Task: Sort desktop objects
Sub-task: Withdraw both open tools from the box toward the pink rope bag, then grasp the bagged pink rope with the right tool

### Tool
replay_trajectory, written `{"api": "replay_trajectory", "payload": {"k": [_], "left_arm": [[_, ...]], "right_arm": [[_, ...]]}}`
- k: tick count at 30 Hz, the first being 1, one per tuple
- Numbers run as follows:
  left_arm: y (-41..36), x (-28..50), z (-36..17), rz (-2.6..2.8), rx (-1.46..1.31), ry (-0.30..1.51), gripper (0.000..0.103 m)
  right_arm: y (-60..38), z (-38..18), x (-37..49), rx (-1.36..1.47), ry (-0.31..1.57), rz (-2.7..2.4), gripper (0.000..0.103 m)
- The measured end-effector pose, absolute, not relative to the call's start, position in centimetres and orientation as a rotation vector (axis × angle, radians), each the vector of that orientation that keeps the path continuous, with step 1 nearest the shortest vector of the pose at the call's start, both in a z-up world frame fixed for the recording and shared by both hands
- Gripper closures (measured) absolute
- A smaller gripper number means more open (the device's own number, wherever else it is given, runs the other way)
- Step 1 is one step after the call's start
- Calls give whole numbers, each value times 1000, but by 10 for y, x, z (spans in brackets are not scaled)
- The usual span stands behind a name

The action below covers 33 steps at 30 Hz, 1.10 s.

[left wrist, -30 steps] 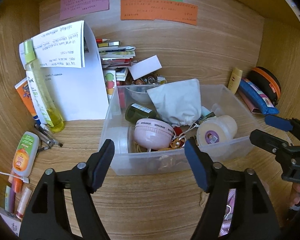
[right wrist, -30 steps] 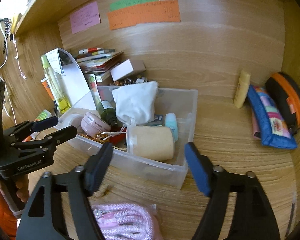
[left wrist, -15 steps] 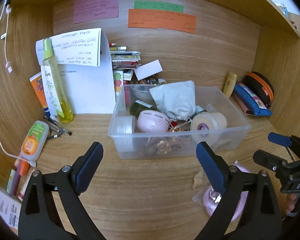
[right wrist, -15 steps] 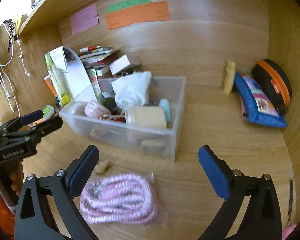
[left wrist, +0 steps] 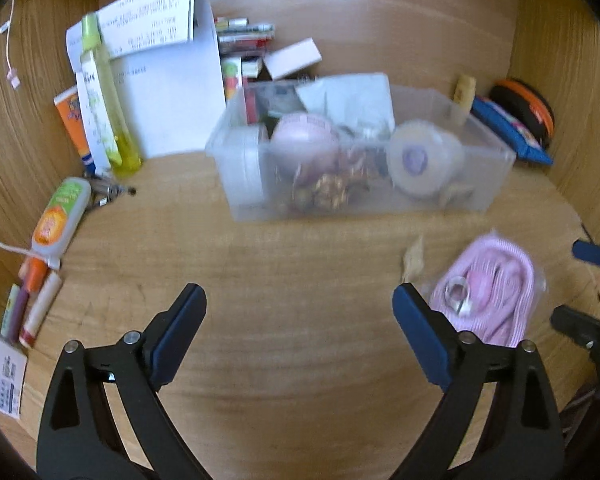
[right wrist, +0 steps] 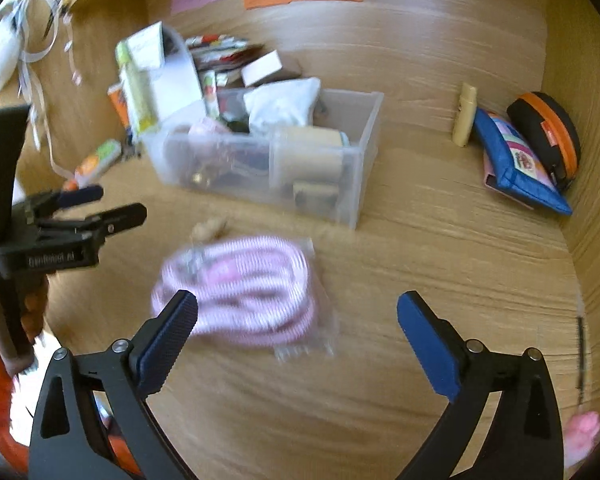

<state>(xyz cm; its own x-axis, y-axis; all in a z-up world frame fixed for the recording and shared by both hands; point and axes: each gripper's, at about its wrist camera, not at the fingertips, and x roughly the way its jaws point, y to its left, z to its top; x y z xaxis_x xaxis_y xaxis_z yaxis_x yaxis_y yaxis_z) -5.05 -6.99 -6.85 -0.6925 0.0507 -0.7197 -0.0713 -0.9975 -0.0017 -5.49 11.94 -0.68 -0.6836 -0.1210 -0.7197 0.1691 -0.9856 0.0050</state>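
Note:
A clear plastic bin (left wrist: 496,160) (right wrist: 364,148) full of small items stands on the wooden desk. A pink coiled cord in a clear bag (left wrist: 496,292) (right wrist: 244,284) lies on the desk in front of it. My left gripper (left wrist: 300,312) is open and empty over bare desk, left of the bag. My right gripper (right wrist: 296,316) is open and empty; its left finger overlaps the bag's near edge in view. The left gripper also shows in the right wrist view (right wrist: 96,208).
A yellow-green bottle (left wrist: 104,96), orange tube and white papers stand at the back left. A glue bottle (left wrist: 60,216) and pens lie at the left wall. A blue pouch (right wrist: 516,160), a black-orange case (right wrist: 548,136) and a small yellow tube (right wrist: 464,120) sit at the right.
Both grippers have pulled back from the bin toward the desk's front. The pink cord bag has come into fuller view below both of them. Both stay open.

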Motion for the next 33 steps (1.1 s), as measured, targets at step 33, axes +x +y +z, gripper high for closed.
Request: {"api": "replay_trajectory", "payload": {"k": [33], "left_arm": [[-45, -73, -84, 2560, -1278, -54, 9]], "right_arm": [[69, -33, -105, 1147, 588, -2507, 2]]}}
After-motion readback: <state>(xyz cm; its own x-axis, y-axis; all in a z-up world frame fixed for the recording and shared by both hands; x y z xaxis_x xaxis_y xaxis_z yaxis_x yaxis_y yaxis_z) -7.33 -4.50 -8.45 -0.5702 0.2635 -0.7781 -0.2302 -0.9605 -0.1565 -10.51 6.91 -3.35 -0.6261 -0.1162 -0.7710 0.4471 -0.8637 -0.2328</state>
